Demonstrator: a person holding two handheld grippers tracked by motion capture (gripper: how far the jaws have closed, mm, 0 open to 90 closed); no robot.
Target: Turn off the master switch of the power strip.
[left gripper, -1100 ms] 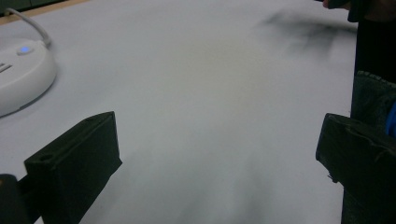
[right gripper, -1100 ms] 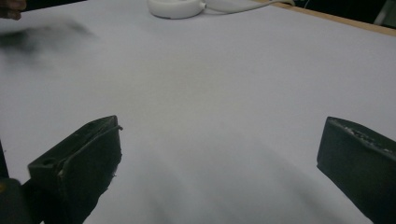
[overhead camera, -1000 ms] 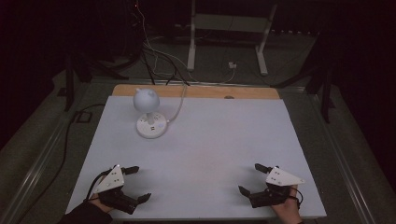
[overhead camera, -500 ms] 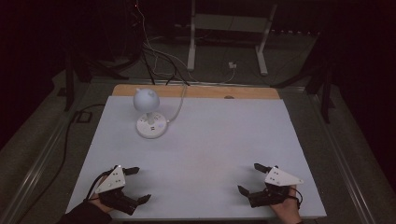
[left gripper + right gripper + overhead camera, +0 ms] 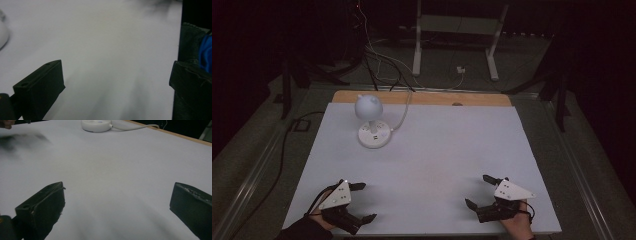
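plainly, white lamp (image 5: 372,122) bears no legible writing.

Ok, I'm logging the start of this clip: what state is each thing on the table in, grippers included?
Lamp: upright at the far left of the table, unlit as far as I can tell.
Cord: joined to the lamp's base, running off the far edge.
Left gripper: open, holding nothing, near edge.
Right gripper: open, holding nothing, near edge.

White globe lamp (image 5: 372,122) upright, far-left table.
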